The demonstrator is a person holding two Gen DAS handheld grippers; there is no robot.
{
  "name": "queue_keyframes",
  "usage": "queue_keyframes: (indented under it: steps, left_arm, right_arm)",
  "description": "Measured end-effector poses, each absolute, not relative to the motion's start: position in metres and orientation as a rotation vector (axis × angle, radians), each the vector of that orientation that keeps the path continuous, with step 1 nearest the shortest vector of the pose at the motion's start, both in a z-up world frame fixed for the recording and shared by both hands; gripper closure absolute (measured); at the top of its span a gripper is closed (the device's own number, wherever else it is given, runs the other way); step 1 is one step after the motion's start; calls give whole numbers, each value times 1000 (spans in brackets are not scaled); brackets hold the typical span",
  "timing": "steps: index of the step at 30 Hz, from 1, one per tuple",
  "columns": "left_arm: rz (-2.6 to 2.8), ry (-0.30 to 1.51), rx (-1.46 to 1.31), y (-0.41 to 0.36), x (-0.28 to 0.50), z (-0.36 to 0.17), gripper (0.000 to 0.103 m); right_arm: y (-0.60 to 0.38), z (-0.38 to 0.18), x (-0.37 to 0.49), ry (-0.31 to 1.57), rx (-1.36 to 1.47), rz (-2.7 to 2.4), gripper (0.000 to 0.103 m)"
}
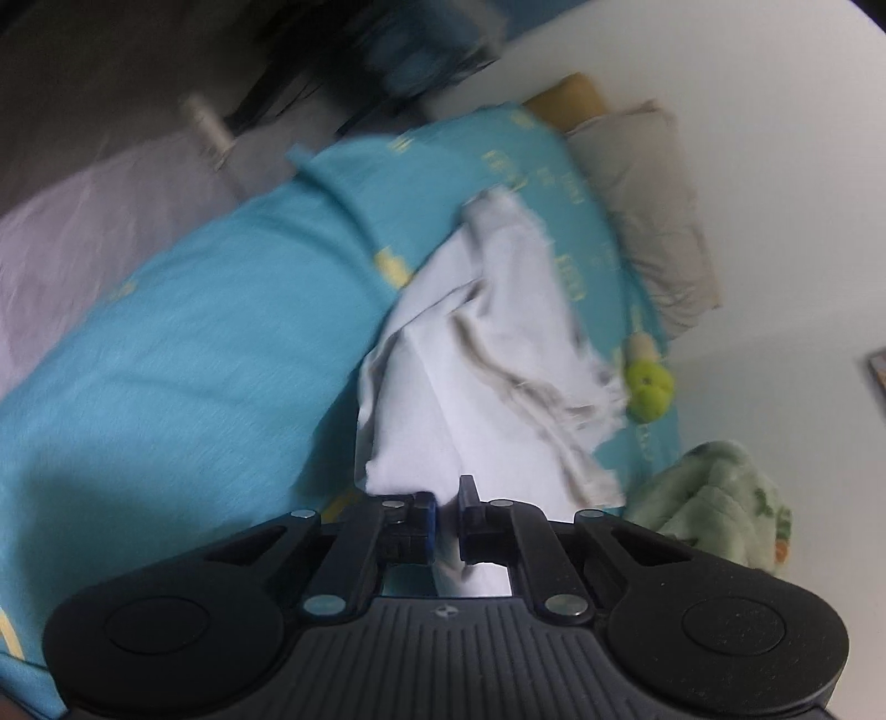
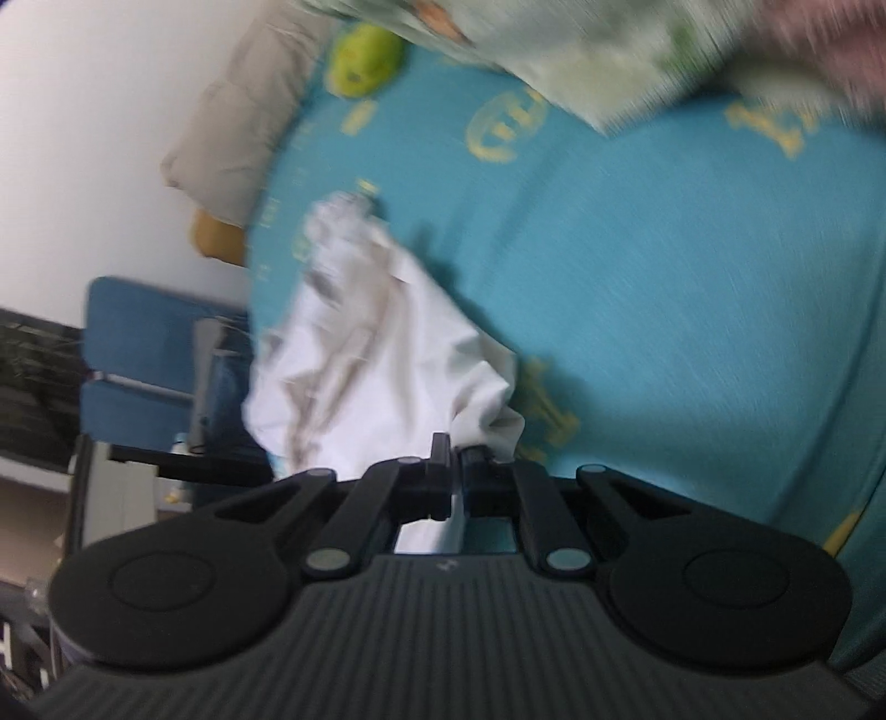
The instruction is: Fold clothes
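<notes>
Tongs (image 1: 447, 498) apparently pinching white garment (image 1: 487, 343)

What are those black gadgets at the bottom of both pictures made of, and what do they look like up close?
Both look alike: the left gripper and the right gripper are matte black plastic, with a ribbed grey-black deck, two round side lobes, angled link bars with silver rivets, and slim black fingers. A blue pad shows on the left one. No cables or sleeves are visible.

Smeared by motion blur: yellow printed motifs (image 2: 506, 130) on the teal bedsheet (image 2: 664, 310), unreadable. Pale green patterned blanket (image 2: 554, 50), cut by the top edge; its print indistinct. Crumpled white cloth garment (image 1: 498, 354): its near edge hidden behind the left gripper (image 1: 447, 512). Dark clutter (image 1: 387, 50) beyond the bed, unidentifiable.
</notes>
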State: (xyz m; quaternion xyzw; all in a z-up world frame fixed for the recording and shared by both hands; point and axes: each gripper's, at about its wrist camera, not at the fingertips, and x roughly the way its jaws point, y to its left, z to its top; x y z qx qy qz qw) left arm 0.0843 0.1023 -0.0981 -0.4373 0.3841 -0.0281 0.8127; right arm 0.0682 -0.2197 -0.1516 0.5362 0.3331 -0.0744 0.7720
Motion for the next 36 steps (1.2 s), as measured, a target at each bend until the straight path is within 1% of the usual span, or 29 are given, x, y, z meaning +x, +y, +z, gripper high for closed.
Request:
queue_keyframes:
  steps: [7, 10, 14, 18, 22, 25, 28, 36]
  left_arm:
    - [-98, 714, -922, 98, 59, -36, 97]
    - [-115, 674, -879, 92, 35, -4, 97]
    - [-136, 639, -837, 87, -10, 27, 97]
    - [-137, 636, -835, 84, -51, 44, 97]
    - [-122, 640, -824, 84, -56, 51, 97]
    - [-106, 647, -823, 84, -35, 51, 97]
    - [-84, 670, -819, 84, 3, 44, 96]
    - [-11, 739, -751, 81, 129, -1, 95]
  right_arm:
    - [-223, -86, 52, 596, 1116, -88, 98]
    - [-221, -61, 31, 549, 1100, -69, 98]
    - [-218, -31, -8, 501, 1070, -30, 98]
    - [-220, -20, -42, 492, 1074, -2, 98]
    - [-224, -18, -47, 489, 1074, 11, 98]
    - [-224, -19, -24, 501, 1063, 2, 98]
    - [-223, -26, 15, 524, 1051, -15, 98]
    - [-223, -69, 129, 613, 1045, -65, 98]
